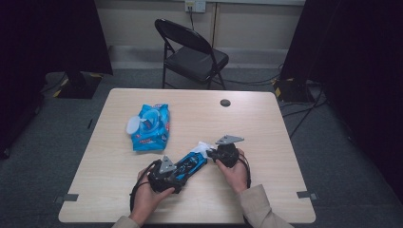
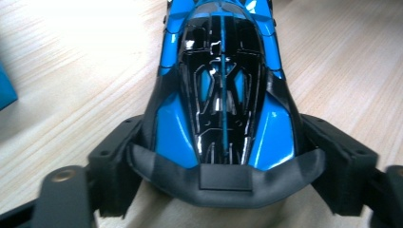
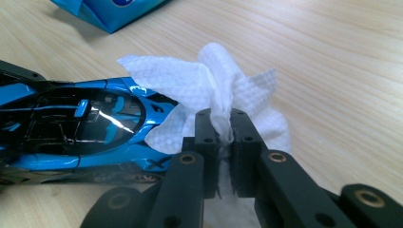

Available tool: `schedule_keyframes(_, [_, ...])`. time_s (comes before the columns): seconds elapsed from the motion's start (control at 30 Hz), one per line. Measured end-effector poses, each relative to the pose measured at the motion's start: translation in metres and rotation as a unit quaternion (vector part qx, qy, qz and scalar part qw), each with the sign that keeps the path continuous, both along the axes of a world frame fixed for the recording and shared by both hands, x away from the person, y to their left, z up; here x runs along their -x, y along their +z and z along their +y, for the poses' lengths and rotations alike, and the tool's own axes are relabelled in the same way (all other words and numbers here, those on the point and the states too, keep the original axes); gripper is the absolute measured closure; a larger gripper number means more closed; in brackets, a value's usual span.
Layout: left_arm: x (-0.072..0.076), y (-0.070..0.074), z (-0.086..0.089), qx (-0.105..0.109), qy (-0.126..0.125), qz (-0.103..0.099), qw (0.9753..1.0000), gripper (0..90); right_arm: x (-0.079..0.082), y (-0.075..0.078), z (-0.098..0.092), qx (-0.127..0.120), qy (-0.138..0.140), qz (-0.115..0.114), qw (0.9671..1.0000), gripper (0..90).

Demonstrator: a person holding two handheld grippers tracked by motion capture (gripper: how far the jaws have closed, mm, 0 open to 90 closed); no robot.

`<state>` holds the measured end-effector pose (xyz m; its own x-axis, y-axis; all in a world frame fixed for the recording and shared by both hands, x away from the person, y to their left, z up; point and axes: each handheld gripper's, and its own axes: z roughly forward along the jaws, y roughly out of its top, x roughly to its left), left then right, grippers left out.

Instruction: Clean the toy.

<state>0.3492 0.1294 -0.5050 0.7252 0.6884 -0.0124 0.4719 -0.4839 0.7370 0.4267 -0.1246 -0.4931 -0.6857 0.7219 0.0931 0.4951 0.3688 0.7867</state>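
A blue and black toy car (image 1: 191, 163) lies on the table near the front edge. My left gripper (image 1: 172, 176) is shut on the car's rear end; the left gripper view shows its jaws clamping both sides of the car (image 2: 222, 95). My right gripper (image 1: 215, 153) is shut on a crumpled white wet wipe (image 3: 209, 90), which rests against the front of the car (image 3: 85, 123). The wipe (image 1: 203, 147) sits at the car's nose in the high view.
A blue pack of wet wipes (image 1: 151, 126) with its lid flipped open lies at the table's left middle. A small dark round cap (image 1: 225, 102) sits near the far edge. A black folding chair (image 1: 190, 52) stands beyond the table (image 1: 266, 190).
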Motion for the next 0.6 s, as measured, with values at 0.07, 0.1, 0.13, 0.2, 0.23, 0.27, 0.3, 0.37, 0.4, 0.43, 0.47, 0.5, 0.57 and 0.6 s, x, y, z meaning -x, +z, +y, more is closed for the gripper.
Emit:
schedule_keyframes(0.07, [0.000, 0.000, -0.003, 0.000, 0.002, 0.000, 1.0000, 15.9, 0.002, 0.003, -0.005, -0.010, -0.003, 0.001, 0.9999, 84.3])
schedule_keyframes(0.1, [0.000, 0.000, -0.003, 0.000, 0.002, -0.001, 1.0000, 15.7, 0.003, 0.004, -0.007, -0.012, -0.004, 0.001, 0.9999, 84.3])
schedule_keyframes(0.13, [0.000, 0.000, -0.003, 0.001, 0.003, 0.000, 1.0000, 15.7, 0.003, 0.005, -0.008, -0.013, -0.005, 0.000, 0.9999, 84.2])
schedule_keyframes(0.2, [0.000, 0.001, -0.002, 0.000, 0.002, 0.002, 1.0000, 16.4, 0.005, 0.007, -0.012, -0.017, -0.005, 0.000, 0.9998, 84.2])
schedule_keyframes(0.23, [0.000, 0.003, -0.001, 0.001, 0.003, 0.003, 1.0000, 16.8, 0.007, 0.008, -0.014, -0.019, -0.004, -0.001, 0.9998, 84.2])
schedule_keyframes(0.27, [0.000, 0.005, -0.001, 0.002, 0.002, 0.003, 1.0000, 17.2, 0.008, 0.009, -0.015, -0.020, -0.006, 0.000, 0.9998, 84.2])
schedule_keyframes(0.3, [0.000, 0.008, 0.000, 0.006, 0.002, 0.001, 1.0000, 17.3, 0.009, 0.010, -0.016, -0.020, -0.005, -0.001, 0.9998, 84.2])
schedule_keyframes(0.37, [-0.001, 0.013, 0.000, 0.010, 0.002, -0.001, 0.9999, 18.6, 0.012, 0.012, -0.019, -0.022, -0.006, -0.001, 0.9997, 84.2])
schedule_keyframes(0.4, [-0.001, 0.017, 0.001, 0.016, 0.003, -0.006, 0.9998, 18.6, 0.012, 0.012, -0.021, -0.023, -0.007, -0.001, 0.9997, 84.1])
schedule_keyframes(0.43, [-0.001, 0.020, 0.001, 0.017, 0.005, -0.011, 0.9998, 18.1, 0.014, 0.014, -0.023, -0.025, -0.007, -0.002, 0.9997, 84.1])
schedule_keyframes(0.47, [-0.002, 0.024, 0.001, 0.020, 0.003, -0.013, 0.9997, 17.7, 0.015, 0.015, -0.025, -0.025, -0.008, -0.001, 0.9996, 84.1])
schedule_keyframes(0.5, [-0.003, 0.028, 0.002, 0.023, 0.002, -0.016, 0.9996, 18.6, 0.016, 0.015, -0.027, -0.026, -0.009, -0.002, 0.9996, 84.1])
schedule_keyframes(0.57, [-0.006, 0.034, 0.002, 0.034, -0.003, -0.018, 0.9992, 22.7, 0.018, 0.016, -0.029, -0.027, -0.010, 0.000, 0.9996, 84.1])
schedule_keyframes(0.6, [-0.008, 0.037, 0.001, 0.038, -0.007, -0.019, 0.9991, 26.5, 0.019, 0.015, -0.030, -0.029, -0.009, 0.002, 0.9995, 84.1])
